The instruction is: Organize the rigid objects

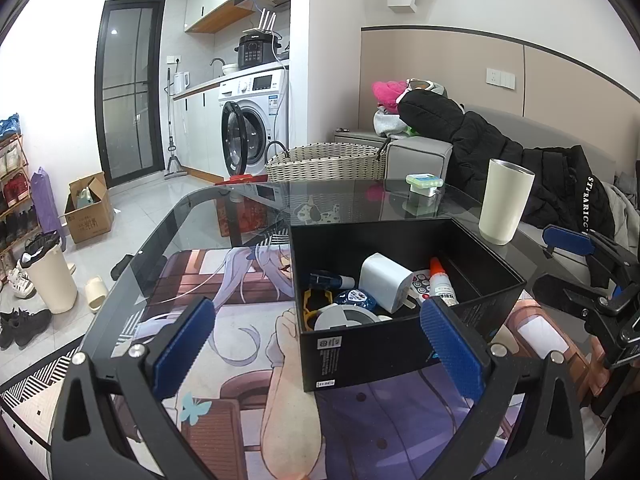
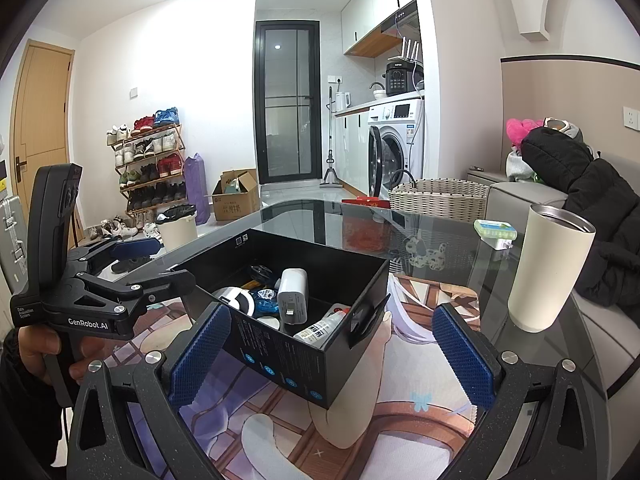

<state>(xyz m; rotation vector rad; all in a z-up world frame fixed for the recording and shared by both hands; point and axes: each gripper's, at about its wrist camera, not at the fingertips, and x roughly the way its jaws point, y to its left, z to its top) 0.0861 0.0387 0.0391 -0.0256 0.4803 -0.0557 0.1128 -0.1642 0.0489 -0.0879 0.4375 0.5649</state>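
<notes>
A black open box (image 1: pixel 360 356) (image 2: pixel 288 360) stands on a printed mat on the glass table. Inside lie a white charger plug (image 1: pixel 386 288) (image 2: pixel 293 294), a glue bottle (image 1: pixel 442 284) (image 2: pixel 320 330), a tape roll (image 1: pixel 344 318) (image 2: pixel 240 300) and other small items. My left gripper (image 1: pixel 320 340) is open and empty, its fingers on either side of the box's near wall. My right gripper (image 2: pixel 332 348) is open and empty, straddling the box's near corner. The left gripper also shows in the right wrist view (image 2: pixel 132 252).
A cream tumbler (image 1: pixel 504 200) (image 2: pixel 548 268) and a small green-and-white case (image 1: pixel 424 184) (image 2: pixel 495 233) stand on the glass table (image 1: pixel 192 220) behind the box. A wicker basket (image 1: pixel 324 162), a sofa with a black jacket (image 1: pixel 520 160) and a washing machine lie beyond.
</notes>
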